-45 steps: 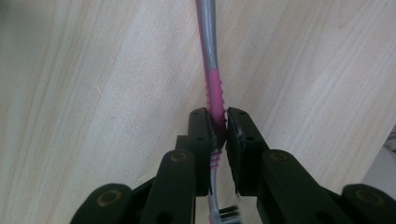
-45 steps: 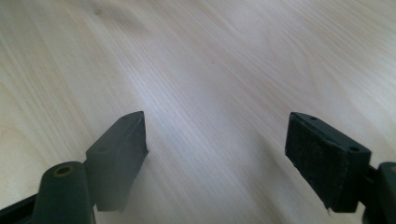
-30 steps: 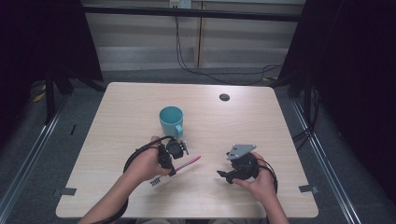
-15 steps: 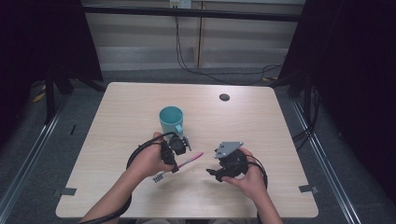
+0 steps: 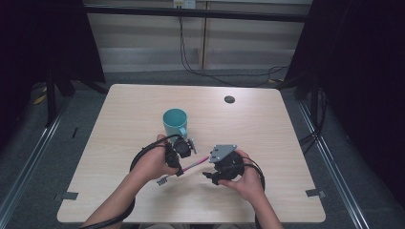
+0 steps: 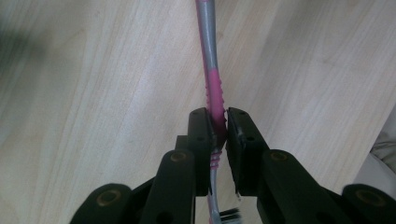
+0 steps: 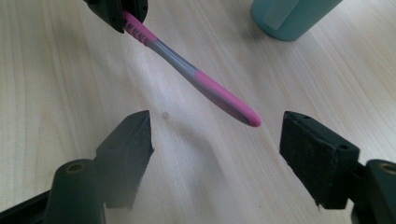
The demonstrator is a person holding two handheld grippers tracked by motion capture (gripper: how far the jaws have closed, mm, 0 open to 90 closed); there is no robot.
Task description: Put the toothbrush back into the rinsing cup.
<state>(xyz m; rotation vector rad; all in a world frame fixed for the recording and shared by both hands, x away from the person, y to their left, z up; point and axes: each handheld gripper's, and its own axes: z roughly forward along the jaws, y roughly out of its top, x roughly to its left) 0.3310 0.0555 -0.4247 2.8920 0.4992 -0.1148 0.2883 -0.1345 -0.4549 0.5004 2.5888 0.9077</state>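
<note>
A pink and grey toothbrush [image 5: 195, 165] hangs just above the wooden table [image 5: 267, 133], bristle head toward the person and handle end pointing right. My left gripper [image 5: 177, 168] is shut on its ribbed pink neck [image 6: 215, 100]; the bristles show below the jaws. In the right gripper view the handle [image 7: 205, 84] reaches toward me from the left gripper [image 7: 119, 9]. My right gripper [image 7: 217, 128] stands open, jaws wide apart. The handle's rounded tip lies at the gap between them and touches neither pad. In the high view the right gripper [image 5: 210, 175] sits just right of the handle end.
A teal mug [image 5: 175, 122] stands upright just beyond the left hand, also seen as the mug [image 7: 289, 16] at the top of the right gripper view. A small black disc [image 5: 229, 99] lies near the far edge. Cables trail from both grippers.
The right hand has moved left across the table, bringing its open gripper up to the toothbrush handle's end. The left hand has stayed put, still gripping the toothbrush.
</note>
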